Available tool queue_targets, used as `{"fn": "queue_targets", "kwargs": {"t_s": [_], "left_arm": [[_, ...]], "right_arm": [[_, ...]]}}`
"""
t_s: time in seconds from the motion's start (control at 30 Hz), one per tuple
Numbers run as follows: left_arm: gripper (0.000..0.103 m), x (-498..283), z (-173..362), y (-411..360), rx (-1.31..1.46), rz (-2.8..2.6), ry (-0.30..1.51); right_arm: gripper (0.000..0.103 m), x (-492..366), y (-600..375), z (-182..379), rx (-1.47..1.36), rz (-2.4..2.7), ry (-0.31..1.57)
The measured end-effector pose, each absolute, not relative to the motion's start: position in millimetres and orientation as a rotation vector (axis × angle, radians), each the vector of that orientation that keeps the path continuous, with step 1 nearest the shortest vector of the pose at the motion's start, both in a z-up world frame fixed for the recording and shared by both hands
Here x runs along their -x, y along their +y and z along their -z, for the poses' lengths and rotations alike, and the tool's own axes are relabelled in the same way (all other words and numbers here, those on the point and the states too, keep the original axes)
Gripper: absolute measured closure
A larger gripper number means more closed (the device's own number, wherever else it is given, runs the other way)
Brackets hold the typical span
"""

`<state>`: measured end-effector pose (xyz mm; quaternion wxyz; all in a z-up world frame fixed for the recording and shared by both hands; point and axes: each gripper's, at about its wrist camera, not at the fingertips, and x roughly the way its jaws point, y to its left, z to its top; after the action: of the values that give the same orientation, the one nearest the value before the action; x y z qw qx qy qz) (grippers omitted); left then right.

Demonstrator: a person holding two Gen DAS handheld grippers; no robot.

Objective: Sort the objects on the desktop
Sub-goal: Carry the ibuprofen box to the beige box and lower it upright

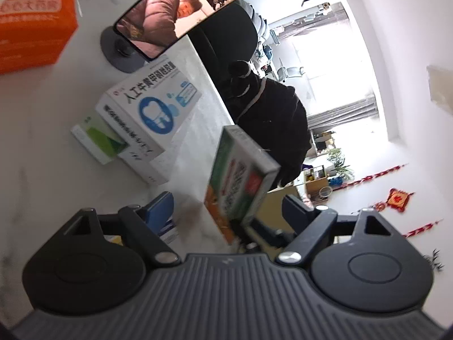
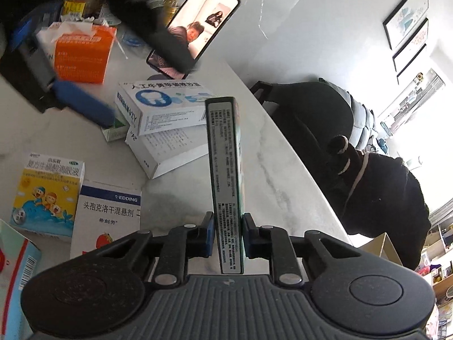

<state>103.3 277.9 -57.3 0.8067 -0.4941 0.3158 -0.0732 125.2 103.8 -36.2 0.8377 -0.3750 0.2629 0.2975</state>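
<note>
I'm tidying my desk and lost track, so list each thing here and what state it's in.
Left gripper: open, holding nothing.
Right gripper: shut on the green box.
Green box: held on edge, above the table.
Phone: screen on, propped on a stand.
Tissue box: open, tissue sticking out.
White tooth box: closed, stacked on another box.

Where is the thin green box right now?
The thin green box stands on edge, pinched in the right tool, in the middle of the right wrist view. It is above the white table, just right of the white tooth box.
</note>
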Motion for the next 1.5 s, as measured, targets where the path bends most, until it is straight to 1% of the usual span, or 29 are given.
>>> {"fn": "queue_targets", "kwargs": {"t_s": [0.17, 0.3, 0.4, 0.47, 0.53, 0.63, 0.8, 1.07, 1.3, 1.5], "left_arm": [[0.015, -86, 59, 284, 0.944, 0.141, 0.688], [0.014, -81, 58, 279, 0.814, 0.119, 0.713], [0.011, -76, 54, 275, 0.737, 0.129, 0.717], [0.008, -76, 54, 273, 0.706, 0.149, 0.717], [0.008, -77, 56, 271, 0.695, 0.158, 0.728], [0.008, -77, 56, 267, 0.677, 0.173, 0.742], [0.007, -71, 51, 264, 0.640, 0.183, 0.750], [0.007, -68, 52, 262, 0.625, 0.203, 0.766], [0.006, -73, 56, 255, 0.621, 0.212, 0.784], [0.006, -77, 58, 244, 0.614, 0.223, 0.800]], "right_arm": [[0.082, -135, 92, 12, 0.642, -0.649, 0.641], [0.082, -153, 76, -6, 0.429, -0.685, 0.781], [0.082, -157, 64, -19, 0.285, -0.686, 0.866], [0.082, -158, 56, -25, 0.218, -0.682, 0.898], [0.082, -160, 51, -30, 0.186, -0.679, 0.916], [0.083, -167, 45, -39, 0.151, -0.667, 0.918], [0.082, -175, 22, -69, 0.084, -0.632, 0.867], [0.083, -191, -42, -108, 0.038, -0.461, 0.775], [0.082, -199, -100, -103, -0.007, -0.350, 0.783], [0.082, -206, -114, -66, -0.015, -0.271, 0.858]]}}
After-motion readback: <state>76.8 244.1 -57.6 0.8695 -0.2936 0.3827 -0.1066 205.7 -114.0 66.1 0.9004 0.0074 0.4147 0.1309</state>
